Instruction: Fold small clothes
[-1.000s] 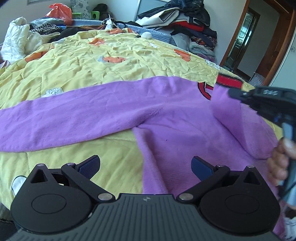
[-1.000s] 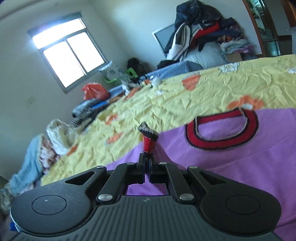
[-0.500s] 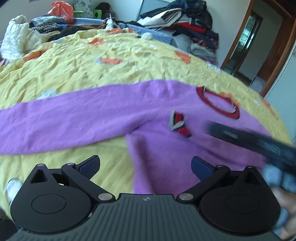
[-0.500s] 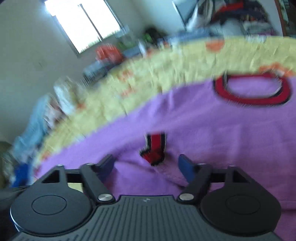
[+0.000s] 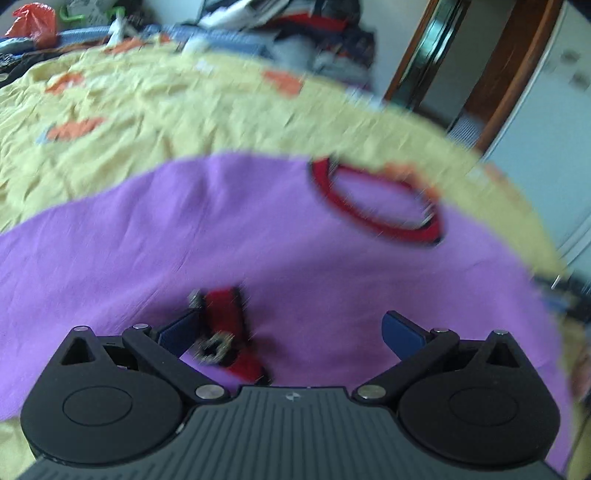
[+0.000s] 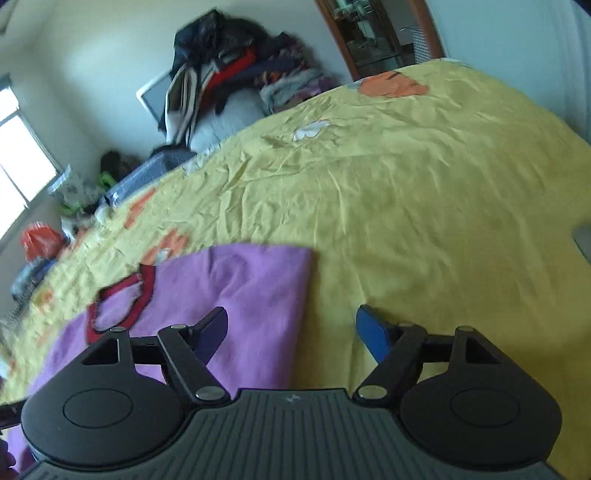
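- Since a second ago, my right gripper (image 6: 291, 328) has let the red cuff (image 5: 225, 317) drop onto the purple top (image 5: 258, 251); its jaws have just been opening, now apart and empty.
- Yellow bedspread (image 6: 406, 184) fills the bed; the top lies flat near its front edge.
- Clothes pile (image 6: 229, 74) against the far wall, beside the doorway (image 6: 376, 33).
- My left gripper (image 5: 291, 332) is spread wide, holding nothing.
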Action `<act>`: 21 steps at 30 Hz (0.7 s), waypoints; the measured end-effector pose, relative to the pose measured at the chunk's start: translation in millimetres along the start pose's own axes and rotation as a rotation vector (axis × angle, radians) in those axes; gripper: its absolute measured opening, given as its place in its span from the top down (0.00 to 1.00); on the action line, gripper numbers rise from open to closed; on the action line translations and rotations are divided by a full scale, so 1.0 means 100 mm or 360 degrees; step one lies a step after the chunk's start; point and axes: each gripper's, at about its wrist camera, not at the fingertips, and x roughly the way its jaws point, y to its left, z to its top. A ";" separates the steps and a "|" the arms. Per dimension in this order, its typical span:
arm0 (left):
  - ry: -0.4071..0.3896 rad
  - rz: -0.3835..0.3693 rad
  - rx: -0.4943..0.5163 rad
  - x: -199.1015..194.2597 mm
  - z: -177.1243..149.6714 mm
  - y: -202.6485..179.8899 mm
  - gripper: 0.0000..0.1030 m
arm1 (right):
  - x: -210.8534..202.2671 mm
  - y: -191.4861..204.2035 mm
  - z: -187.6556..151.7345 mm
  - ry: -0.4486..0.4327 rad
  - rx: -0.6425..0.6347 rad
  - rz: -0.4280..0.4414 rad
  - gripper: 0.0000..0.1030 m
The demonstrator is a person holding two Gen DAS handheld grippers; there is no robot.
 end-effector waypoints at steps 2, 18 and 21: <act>-0.0059 0.0100 0.0077 -0.03 -0.08 0.01 0.00 | 0.16 0.10 0.04 0.0128 -0.0052 0.0054 0.95; -0.0270 0.0332 0.0134 -0.27 -0.02 0.15 0.00 | -0.67 0.09 -0.19 -0.0121 -0.0271 -0.0207 0.65; -0.0305 0.0071 0.0028 -0.41 0.01 0.12 0.00 | -0.66 0.21 -0.45 -0.0062 -0.0309 -0.0165 0.24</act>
